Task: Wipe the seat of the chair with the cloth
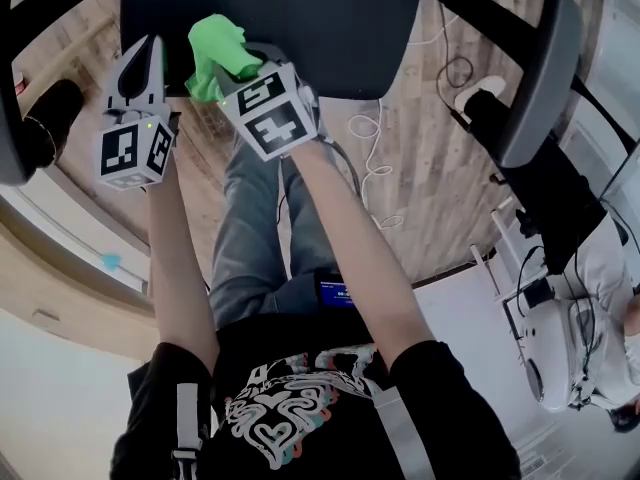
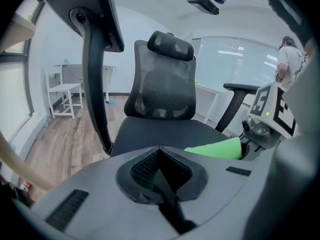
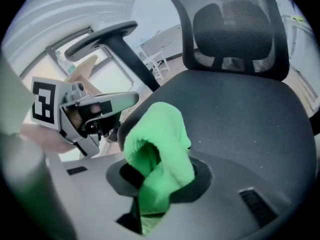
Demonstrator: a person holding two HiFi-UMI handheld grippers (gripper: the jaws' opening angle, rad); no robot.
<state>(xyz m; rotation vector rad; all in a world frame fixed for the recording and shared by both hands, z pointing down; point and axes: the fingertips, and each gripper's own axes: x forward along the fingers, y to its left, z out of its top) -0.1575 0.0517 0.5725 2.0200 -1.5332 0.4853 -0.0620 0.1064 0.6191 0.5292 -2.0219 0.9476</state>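
right gripper: jaws clamped on one green cloth. the cloth is pinched at its lower part; the rest stands up out of the jaws as a folded bunch. nothing else is in this gripper.

left gripper: jaws together, nothing between them. in the head view it sits just beside the right gripper, on the left, and apart from the cloth.

cloth position: in the head view the bunch lies over the front edge of the seat, toward the seat's left corner. whether the cloth touches the seat surface cannot be told from any view.

chair: one office chair faces the person. the seat is dark and flat. behind it stand one mesh backrest and one headrest. two armrests flank the seat, one at the right and one at the left.

count:
- grippers: two, each with one marker cube.
- cloths: one.
- chairs: one.
- armrests: two.

surroundings: a wood floor carries one white cable. a second person in white is at the right edge of the head view, well apart from the chair.
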